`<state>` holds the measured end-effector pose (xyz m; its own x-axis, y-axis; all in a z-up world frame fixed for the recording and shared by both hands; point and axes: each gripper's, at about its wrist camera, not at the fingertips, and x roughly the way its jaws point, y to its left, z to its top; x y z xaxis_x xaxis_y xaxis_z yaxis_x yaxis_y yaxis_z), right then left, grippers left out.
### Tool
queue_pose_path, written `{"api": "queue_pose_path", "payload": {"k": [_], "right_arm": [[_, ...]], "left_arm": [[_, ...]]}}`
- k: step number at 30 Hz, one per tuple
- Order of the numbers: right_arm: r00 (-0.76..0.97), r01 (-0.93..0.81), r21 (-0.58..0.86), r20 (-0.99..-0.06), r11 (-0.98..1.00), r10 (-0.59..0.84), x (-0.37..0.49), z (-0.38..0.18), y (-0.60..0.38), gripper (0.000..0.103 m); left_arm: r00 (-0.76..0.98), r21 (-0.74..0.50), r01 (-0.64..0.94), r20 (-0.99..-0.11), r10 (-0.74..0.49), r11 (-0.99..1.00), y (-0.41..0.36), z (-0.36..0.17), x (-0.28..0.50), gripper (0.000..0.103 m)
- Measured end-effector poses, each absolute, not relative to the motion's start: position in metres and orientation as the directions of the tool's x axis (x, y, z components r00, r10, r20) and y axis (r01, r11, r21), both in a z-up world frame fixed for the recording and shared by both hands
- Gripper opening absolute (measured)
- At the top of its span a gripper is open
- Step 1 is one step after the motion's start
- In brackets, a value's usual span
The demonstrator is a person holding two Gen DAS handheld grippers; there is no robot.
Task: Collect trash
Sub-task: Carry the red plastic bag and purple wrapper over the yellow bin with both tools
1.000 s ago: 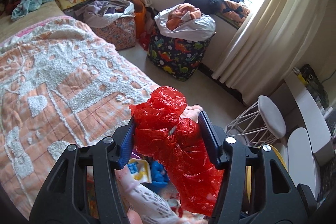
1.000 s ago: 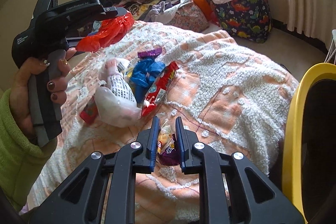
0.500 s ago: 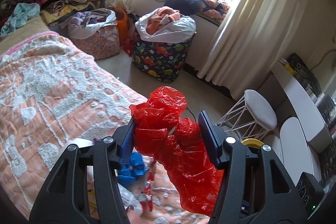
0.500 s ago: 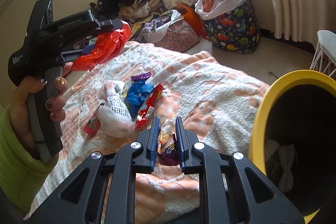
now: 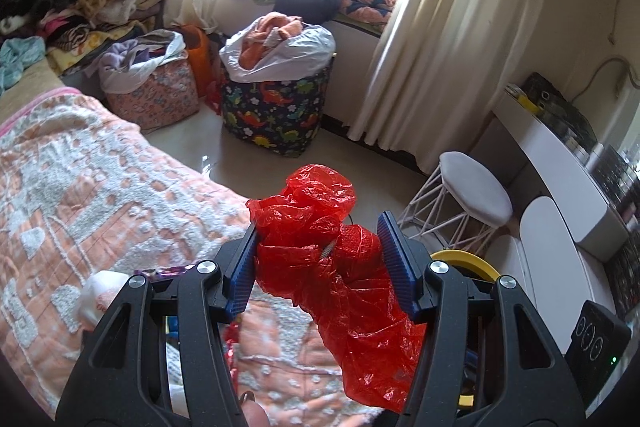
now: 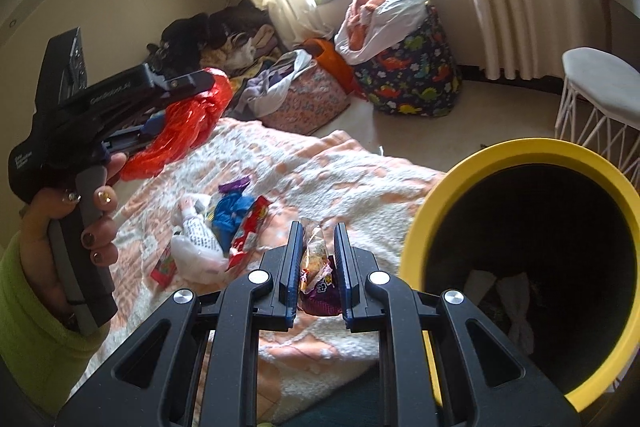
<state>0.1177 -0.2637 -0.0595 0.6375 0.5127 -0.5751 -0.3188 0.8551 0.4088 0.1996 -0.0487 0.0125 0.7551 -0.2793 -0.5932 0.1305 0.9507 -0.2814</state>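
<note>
Your yellow-rimmed bin (image 6: 520,163) stands just right of the bed's near corner, dark inside, with pale crumpled scraps lying at its bottom. Farther off by the curtain, a dinosaur-print hamper (image 5: 276,111) is lined with a white bag and stuffed with orange cloth; left of it a pink floral basket (image 5: 154,99) brims with lilac and white clothes.

Your left gripper (image 5: 318,259) is clamped on a red plastic bag (image 5: 344,279), jaws about half apart, the crinkled, glossy film bulging above the pads and trailing down below them, held above the bed's edge. Your right gripper (image 6: 317,263) has its jaws narrow, pinching a snack wrapper (image 6: 316,267), clear at the top and purple below, just left of the bin's rim.

On the orange-and-white blanket (image 6: 320,171) more trash lies in a cluster: a white dotted bag (image 6: 196,247), a blue crumpled bag (image 6: 230,215), a red packet (image 6: 250,231) and a purple wrapper (image 6: 234,183).
</note>
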Motion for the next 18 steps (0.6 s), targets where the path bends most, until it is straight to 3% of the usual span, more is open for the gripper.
{"api": "queue_pose_path", "payload": {"k": [18], "right_arm": [[0.714, -0.217, 0.436, -0.539, 0.874, 0.446, 0.112, -0.055, -0.324, 0.016]], "left_arm": [[0.729, -0.242, 0.233, -0.598, -0.334, 0.942, -0.107, 0.015, 0.199, 0.048]]}}
